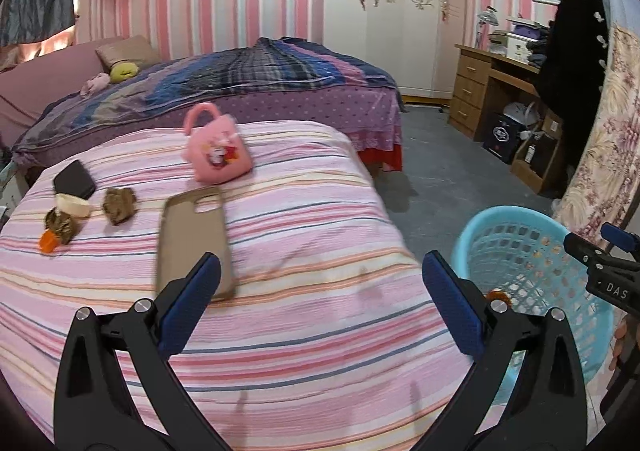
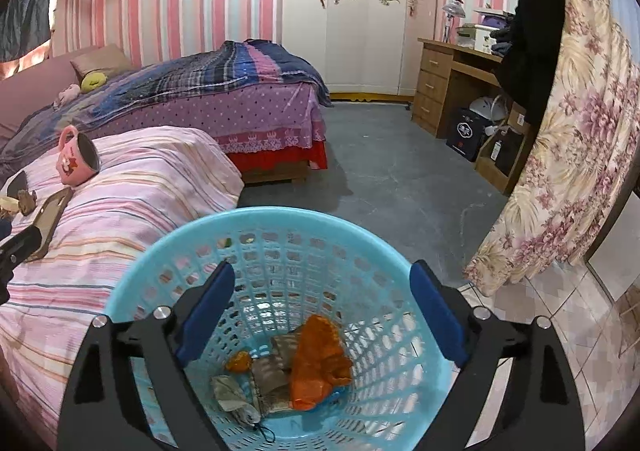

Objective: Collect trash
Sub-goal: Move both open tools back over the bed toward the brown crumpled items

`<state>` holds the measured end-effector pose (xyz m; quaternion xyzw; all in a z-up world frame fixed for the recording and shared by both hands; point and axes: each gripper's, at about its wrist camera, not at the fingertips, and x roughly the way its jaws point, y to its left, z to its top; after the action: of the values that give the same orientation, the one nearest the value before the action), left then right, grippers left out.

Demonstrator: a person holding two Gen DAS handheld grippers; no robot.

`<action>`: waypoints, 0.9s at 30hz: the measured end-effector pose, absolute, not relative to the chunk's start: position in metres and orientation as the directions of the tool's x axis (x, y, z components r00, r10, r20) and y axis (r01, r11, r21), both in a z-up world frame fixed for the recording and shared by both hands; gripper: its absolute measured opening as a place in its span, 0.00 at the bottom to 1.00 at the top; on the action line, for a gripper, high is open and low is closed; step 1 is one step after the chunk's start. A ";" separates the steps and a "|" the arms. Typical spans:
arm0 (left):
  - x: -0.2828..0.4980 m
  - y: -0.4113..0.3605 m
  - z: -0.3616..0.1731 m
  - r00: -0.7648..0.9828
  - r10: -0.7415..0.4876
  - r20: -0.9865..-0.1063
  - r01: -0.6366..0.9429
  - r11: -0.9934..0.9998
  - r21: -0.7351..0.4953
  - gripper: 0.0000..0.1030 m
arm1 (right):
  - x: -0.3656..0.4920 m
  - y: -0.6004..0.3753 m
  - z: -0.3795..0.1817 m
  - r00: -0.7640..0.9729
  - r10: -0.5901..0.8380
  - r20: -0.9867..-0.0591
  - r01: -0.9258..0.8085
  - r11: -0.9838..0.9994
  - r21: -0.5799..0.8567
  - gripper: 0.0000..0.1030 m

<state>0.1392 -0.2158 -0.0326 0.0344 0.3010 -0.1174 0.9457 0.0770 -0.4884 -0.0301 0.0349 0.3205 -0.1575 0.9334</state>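
My left gripper (image 1: 320, 291) over striped bed (image 1: 304, 219), jaws wide open, nothing in them. My right gripper (image 2: 322, 307) over blue basket (image 2: 132, 287), jaws wide open, nothing held. Orange wrapper (image 2: 320, 359) and crumpled paper (image 2: 234, 397) lie in basket bottom. Brown scrap (image 1: 119, 205) on bed near phone case (image 1: 192, 235) and pink cup (image 1: 218, 149).

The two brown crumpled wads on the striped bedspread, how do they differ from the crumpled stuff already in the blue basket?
The brown wads lie on the striped bedspread, not yet collected; the orange wrapper and grey scraps lie at the bottom of the blue basket. The wads on the bed are dull brown and lie apart; the basket's pieces are orange and grey and piled together. All look like crumpled trash.
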 end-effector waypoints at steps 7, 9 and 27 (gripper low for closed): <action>0.142 -0.175 -0.027 0.811 -0.136 -0.570 0.182 0.983 0.025 0.95 | 0.090 -0.453 -0.023 0.773 -0.230 -0.592 0.259 0.965 -0.037 0.91; 0.143 -0.161 -0.025 0.817 -0.117 -0.564 0.165 0.986 0.035 0.95 | 0.093 -0.442 -0.024 0.775 -0.221 -0.592 0.241 0.969 -0.046 0.91; 0.172 -0.040 -0.021 0.828 0.020 -0.561 0.000 0.999 0.035 0.95 | 0.146 -0.340 -0.026 0.787 -0.116 -0.606 0.117 0.992 -0.037 0.94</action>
<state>0.1721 -0.0401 -0.0214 0.0169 0.2934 0.0051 0.9558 0.1458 -0.3403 -0.0264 0.0012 0.3207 -0.0618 0.9452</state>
